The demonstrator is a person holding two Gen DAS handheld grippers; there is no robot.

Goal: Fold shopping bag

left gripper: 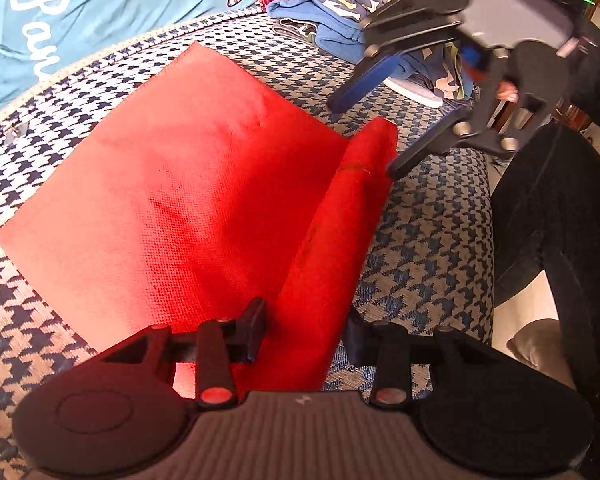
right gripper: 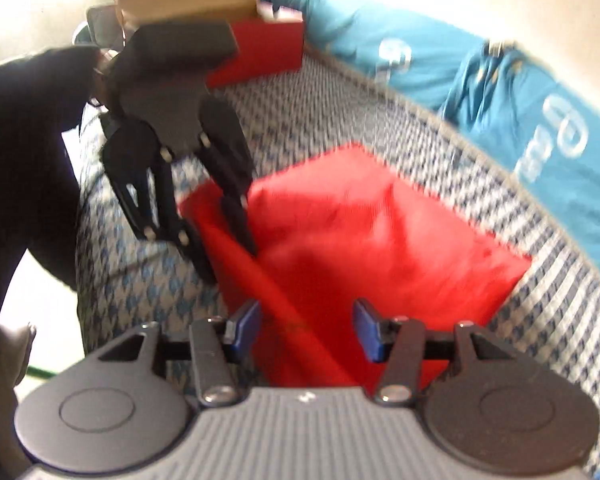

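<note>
My left gripper (left gripper: 304, 332) clamps raised folded edge of red shopping bag (left gripper: 172, 184), pinning it so fold keeps shape; my right gripper (right gripper: 306, 330) hangs parted over far end of same ridge, gripping nothing; bag lies flat on houndstooth cushion (left gripper: 428, 232)

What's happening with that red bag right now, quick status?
Left gripper closed on the raised fold of the red bag. Right gripper open, nothing pinched. Bag partly folded on the checked cushion. Nothing in the way.
</note>
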